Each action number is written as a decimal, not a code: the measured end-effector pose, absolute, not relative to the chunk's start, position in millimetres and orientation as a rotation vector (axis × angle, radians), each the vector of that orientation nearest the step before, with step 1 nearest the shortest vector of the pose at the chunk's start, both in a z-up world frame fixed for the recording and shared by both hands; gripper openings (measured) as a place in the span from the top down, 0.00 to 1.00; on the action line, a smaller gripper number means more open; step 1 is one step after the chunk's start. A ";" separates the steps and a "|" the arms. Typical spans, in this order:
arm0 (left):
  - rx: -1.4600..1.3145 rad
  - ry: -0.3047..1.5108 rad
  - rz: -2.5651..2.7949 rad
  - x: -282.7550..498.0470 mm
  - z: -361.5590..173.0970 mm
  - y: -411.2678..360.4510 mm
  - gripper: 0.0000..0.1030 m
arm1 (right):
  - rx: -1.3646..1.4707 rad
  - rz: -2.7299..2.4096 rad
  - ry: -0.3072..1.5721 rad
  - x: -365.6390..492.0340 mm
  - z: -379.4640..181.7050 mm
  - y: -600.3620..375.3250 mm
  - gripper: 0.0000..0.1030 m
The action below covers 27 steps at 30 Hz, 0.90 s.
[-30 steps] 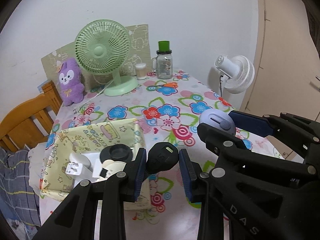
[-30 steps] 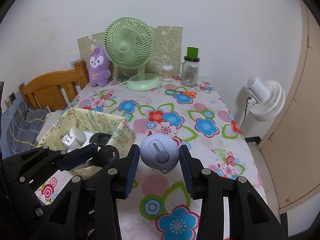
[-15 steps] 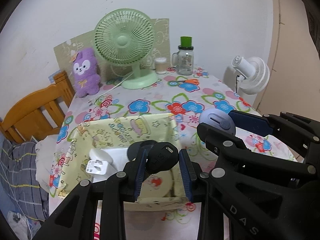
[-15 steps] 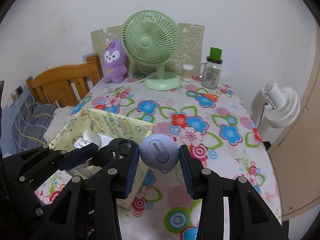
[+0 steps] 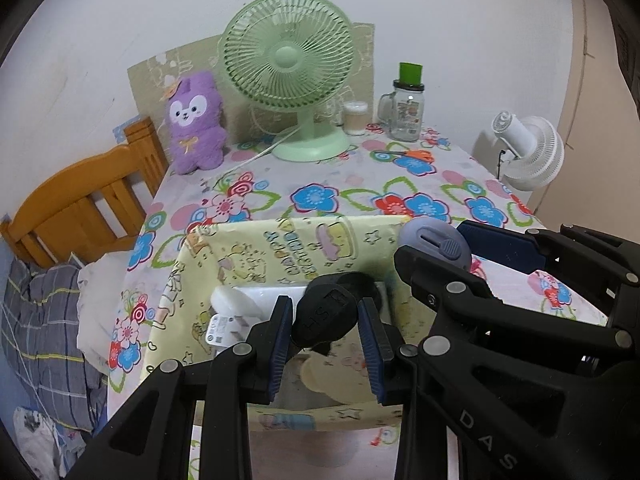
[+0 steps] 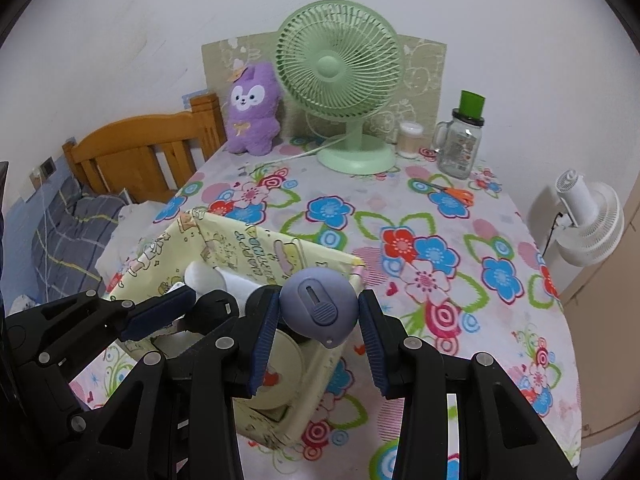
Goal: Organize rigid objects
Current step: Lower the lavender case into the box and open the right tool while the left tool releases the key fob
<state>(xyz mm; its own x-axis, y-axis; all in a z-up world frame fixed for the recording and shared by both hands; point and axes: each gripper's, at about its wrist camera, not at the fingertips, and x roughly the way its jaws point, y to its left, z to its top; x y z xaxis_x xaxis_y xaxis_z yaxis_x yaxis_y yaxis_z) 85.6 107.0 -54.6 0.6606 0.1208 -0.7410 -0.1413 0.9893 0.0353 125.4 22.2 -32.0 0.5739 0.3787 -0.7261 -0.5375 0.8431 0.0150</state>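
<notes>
A black plug [image 5: 325, 317] is gripped by the left tongs [image 5: 325, 322] at lower centre, above the yellow box [image 5: 256, 248]. A lilac gadget [image 6: 318, 307] is clamped in the right tongs [image 6: 318, 316], over the box's right edge.

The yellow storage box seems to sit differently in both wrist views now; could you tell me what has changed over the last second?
Both grippers travelled toward the yellow box. The left gripper now holds its black object above the box's inside, and the right gripper holds the lavender object over the box's near corner. Neither let go: both stay shut on their loads. The green fan and white charger kept their places.
</notes>
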 end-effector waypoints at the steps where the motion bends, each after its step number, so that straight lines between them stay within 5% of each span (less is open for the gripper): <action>1: -0.028 0.840 0.152 86.1 -55.8 109.7 0.67 | -0.221 0.547 0.800 126.5 -33.9 26.1 0.57; 18: -0.060 0.881 0.212 93.8 -78.6 147.5 0.66 | -0.223 0.583 0.870 141.1 -60.8 65.3 0.57; 27: -0.055 0.890 0.205 95.0 -83.4 149.5 0.40 | -0.220 0.578 0.888 146.9 -71.5 72.6 0.53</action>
<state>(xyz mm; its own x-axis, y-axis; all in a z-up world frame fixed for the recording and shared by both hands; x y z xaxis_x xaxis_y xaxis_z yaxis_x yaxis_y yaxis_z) 95.0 149.5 -83.4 0.6109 0.1546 -0.7765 -0.2004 0.9790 0.0372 146.9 72.6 -71.5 0.4910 0.3833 -0.7824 -0.5606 0.8264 0.0531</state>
